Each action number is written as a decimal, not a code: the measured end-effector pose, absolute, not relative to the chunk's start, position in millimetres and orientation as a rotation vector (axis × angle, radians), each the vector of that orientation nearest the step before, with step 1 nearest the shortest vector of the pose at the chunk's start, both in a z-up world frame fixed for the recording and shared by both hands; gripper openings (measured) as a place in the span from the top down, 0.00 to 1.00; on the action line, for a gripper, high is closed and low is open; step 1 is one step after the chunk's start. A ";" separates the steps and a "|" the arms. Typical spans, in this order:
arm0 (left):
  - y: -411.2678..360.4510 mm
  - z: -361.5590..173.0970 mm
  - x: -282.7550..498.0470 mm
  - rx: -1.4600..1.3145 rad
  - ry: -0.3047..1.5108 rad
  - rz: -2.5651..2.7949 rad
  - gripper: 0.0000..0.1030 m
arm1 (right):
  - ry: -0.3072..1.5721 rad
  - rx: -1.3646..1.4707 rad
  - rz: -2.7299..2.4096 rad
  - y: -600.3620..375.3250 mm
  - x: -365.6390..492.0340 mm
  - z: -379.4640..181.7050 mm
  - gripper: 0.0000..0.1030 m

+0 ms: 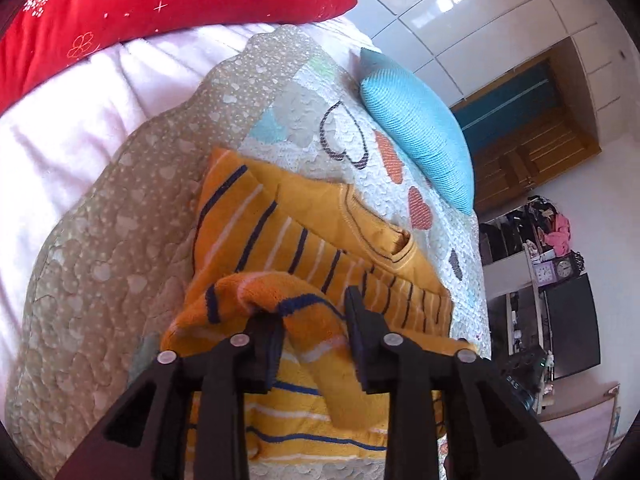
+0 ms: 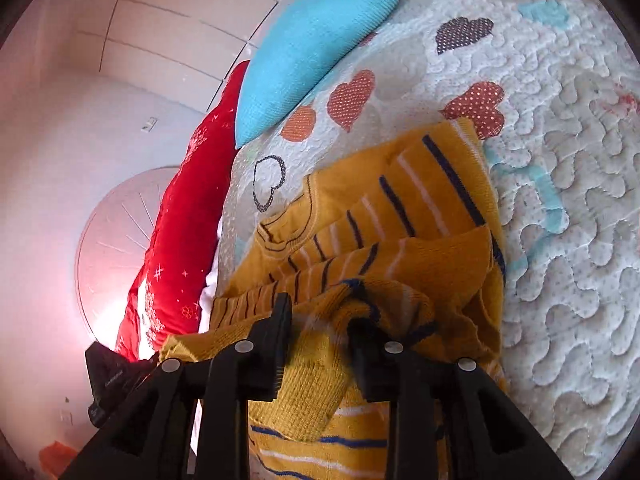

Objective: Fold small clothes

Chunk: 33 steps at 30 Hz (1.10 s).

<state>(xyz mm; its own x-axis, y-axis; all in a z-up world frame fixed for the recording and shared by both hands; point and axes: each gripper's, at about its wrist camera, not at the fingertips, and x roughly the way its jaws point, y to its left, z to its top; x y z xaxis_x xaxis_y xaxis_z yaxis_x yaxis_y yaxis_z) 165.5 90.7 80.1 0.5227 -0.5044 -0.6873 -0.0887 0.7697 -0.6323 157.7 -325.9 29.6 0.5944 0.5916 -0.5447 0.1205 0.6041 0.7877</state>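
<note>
Both wrist cameras look down along own jaws, close over sweater [image 1: 304,240] [image 2: 400,216] on bed; views share sweater, quilt [image 1: 120,240] [image 2: 560,200], blue pillow [image 1: 420,128] [image 2: 312,52].

Bright daylight, blown-out whites, pink glare, strong fisheye bending, dark corners.

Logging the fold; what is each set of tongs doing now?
Left tongs: open, yellow striped sweater loose between them.
Right tongs: open, same sweater between.
</note>
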 end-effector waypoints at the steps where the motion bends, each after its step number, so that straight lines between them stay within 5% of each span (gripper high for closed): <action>1: 91.8 85.8 163.1 -0.665 0.983 -0.293 0.55 | 0.909 0.929 0.320 -328.7 161.6 28.3 0.63; 4: 101.3 104.8 150.4 -0.604 0.896 -0.274 0.29 | 0.888 0.946 0.298 -333.0 170.4 31.4 0.52; 9: 117.3 116.7 124.3 -0.525 0.845 -0.229 0.25 | 0.819 0.942 0.259 -341.7 168.9 51.2 0.33; 20: 103.5 72.1 68.6 -0.348 0.855 -0.114 0.25 | 0.902 0.323 0.135 -311.2 75.0 65.5 0.35; 21: 102.9 64.4 68.5 -0.328 0.858 -0.088 0.25 | 0.926 0.242 0.126 -307.4 69.1 59.9 0.42; 22: 101.4 56.6 69.0 -0.301 0.869 -0.058 0.25 | 0.957 0.179 0.105 -307.3 66.1 51.9 0.66; 23: 99.3 49.1 70.5 -0.270 0.883 -0.029 0.25 | 0.989 0.126 0.047 -312.4 66.0 43.0 0.73; 25: 96.5 36.9 71.8 -0.221 0.896 0.017 0.25 | 1.005 0.080 -0.063 -333.9 74.4 27.6 0.67; 26: 96.3 32.3 72.6 -0.208 0.899 0.029 0.25 | 1.006 0.078 -0.116 -346.4 78.1 23.4 0.54; 27: 96.7 28.1 72.7 -0.206 0.904 0.034 0.25 | 1.005 0.105 -0.155 -357.7 80.8 21.7 0.50; 33: 110.8 12.4 75.5 -0.295 0.920 0.037 0.25 | 0.848 0.190 -0.187 -356.5 70.0 73.3 0.53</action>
